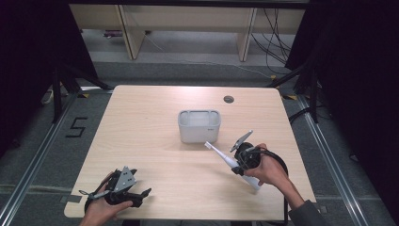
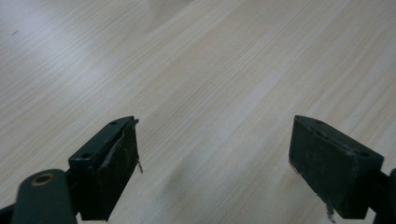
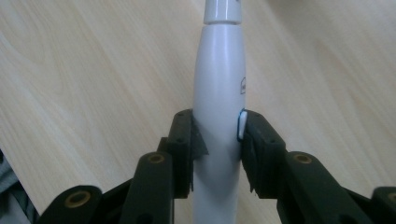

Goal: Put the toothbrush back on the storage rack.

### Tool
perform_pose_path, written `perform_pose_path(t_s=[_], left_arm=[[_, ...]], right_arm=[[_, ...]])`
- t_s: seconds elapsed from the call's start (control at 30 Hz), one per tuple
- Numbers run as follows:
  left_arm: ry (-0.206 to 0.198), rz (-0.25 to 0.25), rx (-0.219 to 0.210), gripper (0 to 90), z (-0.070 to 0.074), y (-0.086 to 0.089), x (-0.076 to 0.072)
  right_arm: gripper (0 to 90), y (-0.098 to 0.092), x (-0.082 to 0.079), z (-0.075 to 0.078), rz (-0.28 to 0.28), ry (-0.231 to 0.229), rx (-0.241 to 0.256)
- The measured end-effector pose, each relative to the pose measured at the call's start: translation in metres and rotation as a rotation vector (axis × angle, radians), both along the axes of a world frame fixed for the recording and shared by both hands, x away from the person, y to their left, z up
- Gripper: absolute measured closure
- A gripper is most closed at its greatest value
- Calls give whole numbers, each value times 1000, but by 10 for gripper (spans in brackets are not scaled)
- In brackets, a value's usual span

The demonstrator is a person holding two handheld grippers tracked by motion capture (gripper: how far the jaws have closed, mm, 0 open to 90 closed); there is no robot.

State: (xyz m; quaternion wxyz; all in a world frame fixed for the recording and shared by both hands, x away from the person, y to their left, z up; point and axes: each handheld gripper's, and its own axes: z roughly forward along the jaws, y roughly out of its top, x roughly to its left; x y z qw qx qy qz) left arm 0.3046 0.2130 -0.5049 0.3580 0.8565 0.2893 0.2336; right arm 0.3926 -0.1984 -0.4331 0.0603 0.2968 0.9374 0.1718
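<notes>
Two grippers: one per hand, over the pale wooden table [image 1: 155, 136].
Right gripper [image 3: 215, 140]: jaws clamped on a white plastic electric toothbrush [image 3: 219, 84], brush head near the white rectangular plastic bin [image 1: 199, 125].
Left gripper [image 2: 215, 158]: jaws wide apart, holding nothing.

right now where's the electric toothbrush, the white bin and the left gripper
electric toothbrush [image 3: 218, 84]: right gripper view, on its white handle above the jaws
white bin [image 1: 199, 133]: high view, on its front wall
left gripper [image 2: 215, 168]: left gripper view, midway between its open jaws
</notes>
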Motion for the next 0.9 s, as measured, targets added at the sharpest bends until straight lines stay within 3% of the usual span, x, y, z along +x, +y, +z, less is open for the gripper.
perform_pose_path(t_s=[0.07, 0.2, 0.3, 0.37, 0.47, 0.5, 0.57, 0.6, 0.63, 0.67, 0.7, 0.73, 0.83, 0.9], left_arm=[[10, -7, 8, 152, 2, 1, 0], [9, -4, 5, 152, 1, 1, 0], [5, -6, 5, 152, 2, 1, 1], [5, -5, 12, 152, 2, 1, 1], [8, 2, -8, 152, 1, 1, 0], [7, -2, -1, 152, 2, 1, 1], [3, -3, 7, 152, 2, 1, 1], [10, -6, 8, 152, 2, 2, 1], [11, -9, 15, 152, 2, 2, 0], [9, 4, -10, 152, 1, 1, 0], [11, 2, -4, 152, 1, 1, 1], [-1, 5, -6, 152, 1, 1, 2], [11, 2, 8, 152, 1, 2, 0], [-1, 3, 6, 152, 2, 2, 2]], right_arm=[[669, -4, -1, 7, -18, -28, 27], [669, -9, -3, 18, -39, -38, 107], [669, -13, -3, 25, -69, -74, 133], [669, -16, -2, 28, -54, -92, 156], [668, -17, -2, 31, -75, -109, 182], [668, -18, 0, 30, -54, -134, 201], [668, -17, 0, 34, -87, -115, 226], [668, -17, 2, 32, -66, -155, 241], [668, -17, 3, 33, -72, -152, 236], [668, -18, 5, 33, -44, -170, 239], [668, -16, 6, 32, -47, -192, 264], [668, -16, 6, 34, -56, -177, 261], [668, -13, 10, 35, -56, -193, 283], [668, -11, 13, 35, -57, -228, 313]])
